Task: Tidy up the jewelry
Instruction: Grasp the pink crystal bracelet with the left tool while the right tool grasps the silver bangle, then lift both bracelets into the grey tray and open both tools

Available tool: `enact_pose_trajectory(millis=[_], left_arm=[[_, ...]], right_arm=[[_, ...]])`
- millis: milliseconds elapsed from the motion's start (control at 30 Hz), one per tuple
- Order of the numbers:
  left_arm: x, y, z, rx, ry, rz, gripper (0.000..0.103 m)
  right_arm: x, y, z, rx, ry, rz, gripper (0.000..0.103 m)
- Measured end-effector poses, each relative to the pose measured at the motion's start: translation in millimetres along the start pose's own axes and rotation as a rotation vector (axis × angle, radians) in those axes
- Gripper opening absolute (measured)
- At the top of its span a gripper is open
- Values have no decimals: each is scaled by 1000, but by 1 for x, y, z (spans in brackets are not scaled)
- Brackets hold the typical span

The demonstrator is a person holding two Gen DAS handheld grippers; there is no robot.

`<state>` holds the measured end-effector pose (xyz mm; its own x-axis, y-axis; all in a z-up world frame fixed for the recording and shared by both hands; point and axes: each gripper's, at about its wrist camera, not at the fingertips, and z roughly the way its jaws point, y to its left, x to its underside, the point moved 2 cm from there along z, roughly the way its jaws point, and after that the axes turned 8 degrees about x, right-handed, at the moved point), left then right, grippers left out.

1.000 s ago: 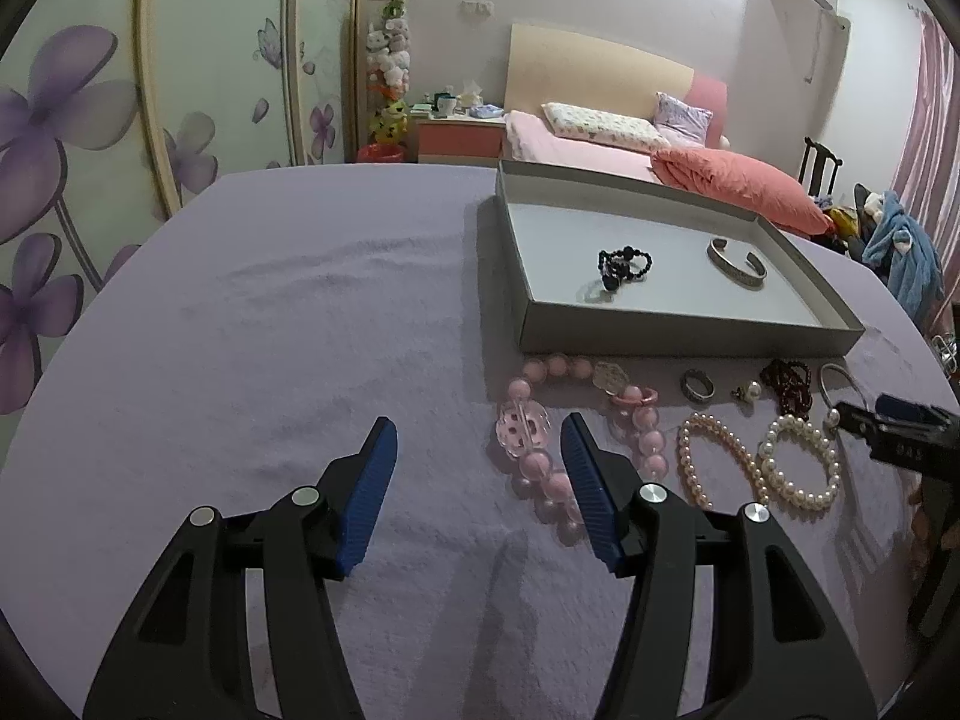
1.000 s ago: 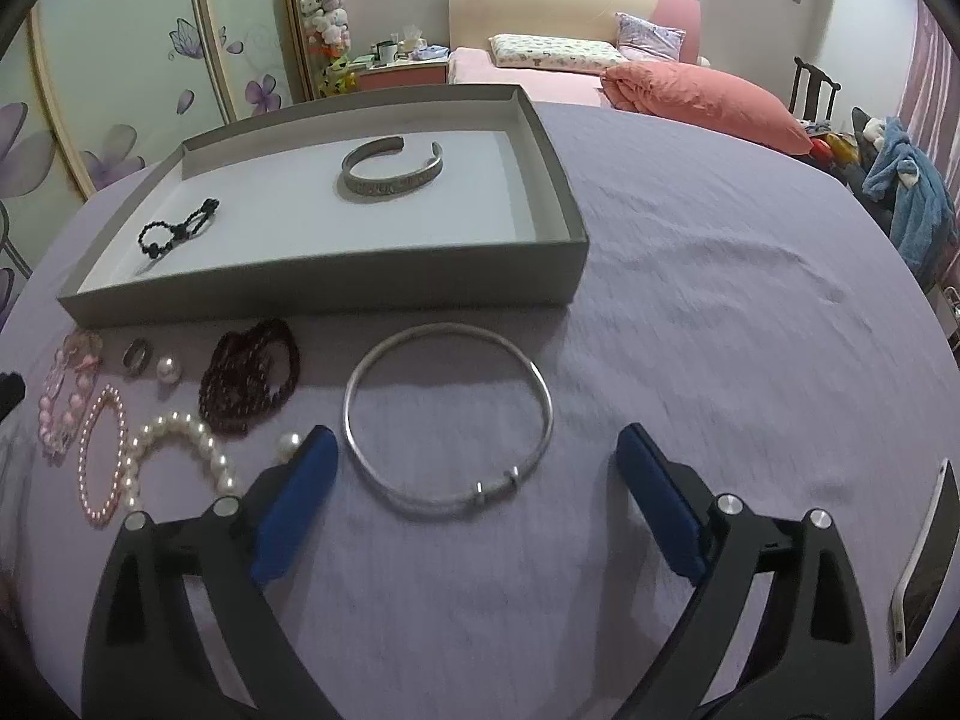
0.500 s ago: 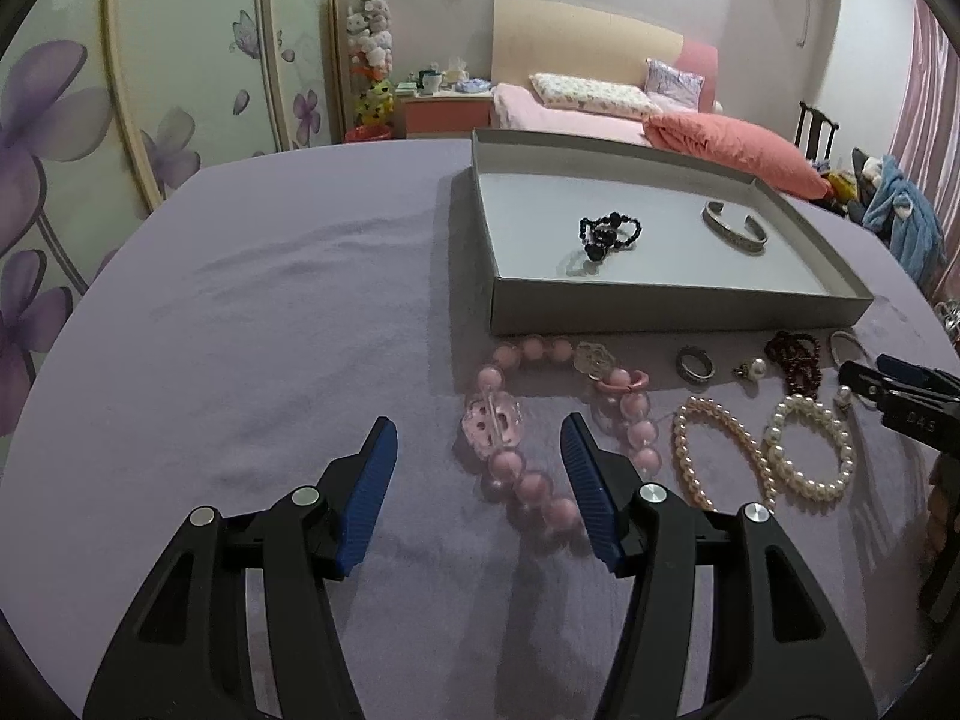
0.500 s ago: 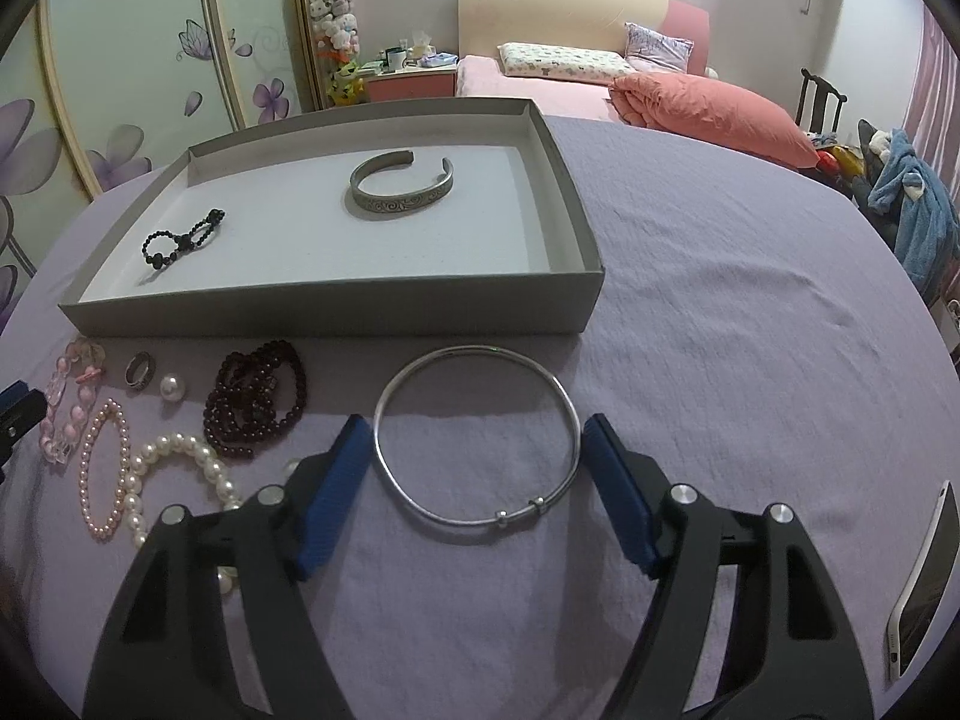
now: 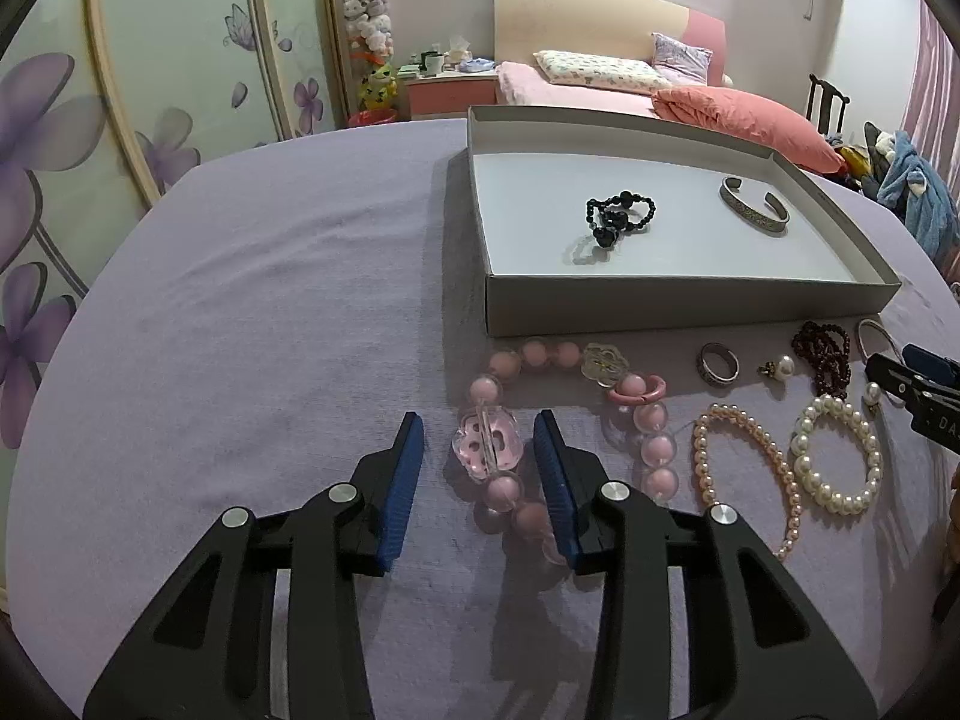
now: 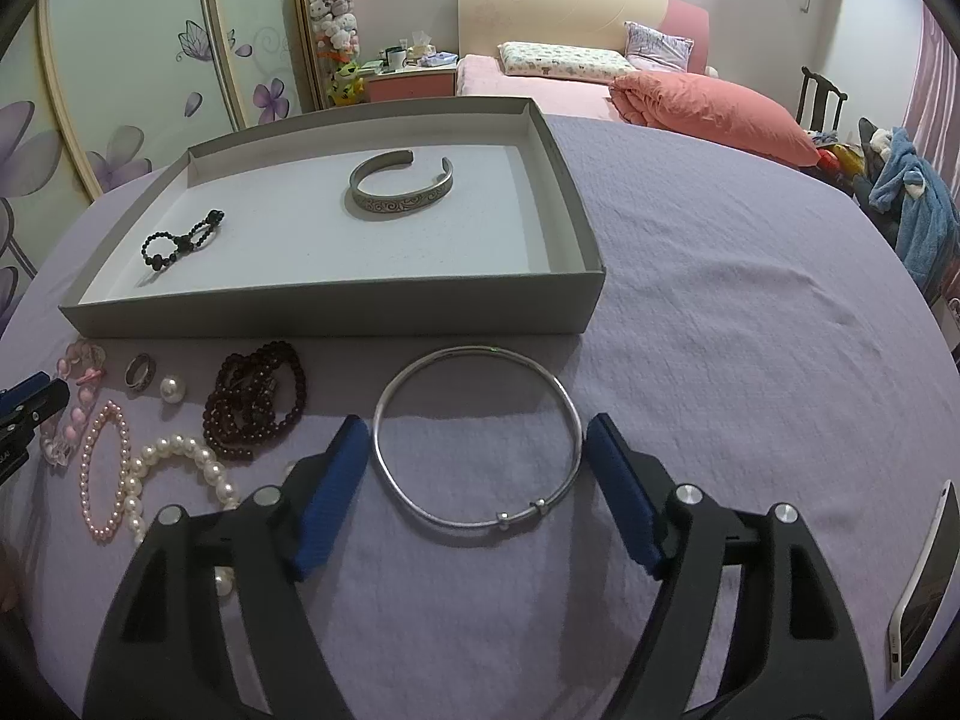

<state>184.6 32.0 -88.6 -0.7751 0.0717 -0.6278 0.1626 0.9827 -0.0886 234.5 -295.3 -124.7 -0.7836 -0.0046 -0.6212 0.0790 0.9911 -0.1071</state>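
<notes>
My left gripper is open, its blue pads either side of the clear pink charm of a pink bead bracelet on the purple cloth. My right gripper is open around a thin silver bangle, pads just outside its rim. A grey tray holds a black bead bracelet and a silver cuff; the tray also shows in the right wrist view with the cuff.
Loose on the cloth before the tray: a ring, a pearl earring, dark red beads, a pink pearl strand and a white pearl bracelet. A phone lies at the right.
Both grippers moved forward and narrowed. The left one now straddles the pink charm; the right one closed in to straddle the silver bangle.
</notes>
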Motion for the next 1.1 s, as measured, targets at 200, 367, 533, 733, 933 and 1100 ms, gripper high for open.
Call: enact_pose_trajectory(millis=[200, 367, 533, 733, 933, 1100], left_arm=[[0, 0, -1, 7, -2, 7, 24], [-1, 3, -2, 11, -3, -6, 24], [2, 8, -11, 23, -24, -33, 24], [2, 9, -32, 65, -99, -56, 24], [1, 5, -53, 109, -168, -62, 24], [1, -3, -65, 136, -209, -56, 24]], right_arm=[[1, 0, 0, -2, -3, -2, 71], [3, 0, -1, -8, 1, 5, 70], [10, -5, -8, -26, -4, 36, 70], [16, -6, -22, -59, -29, 70, 70], [20, -4, -37, -96, -55, 97, 70], [23, -7, -45, -128, -63, 122, 70]])
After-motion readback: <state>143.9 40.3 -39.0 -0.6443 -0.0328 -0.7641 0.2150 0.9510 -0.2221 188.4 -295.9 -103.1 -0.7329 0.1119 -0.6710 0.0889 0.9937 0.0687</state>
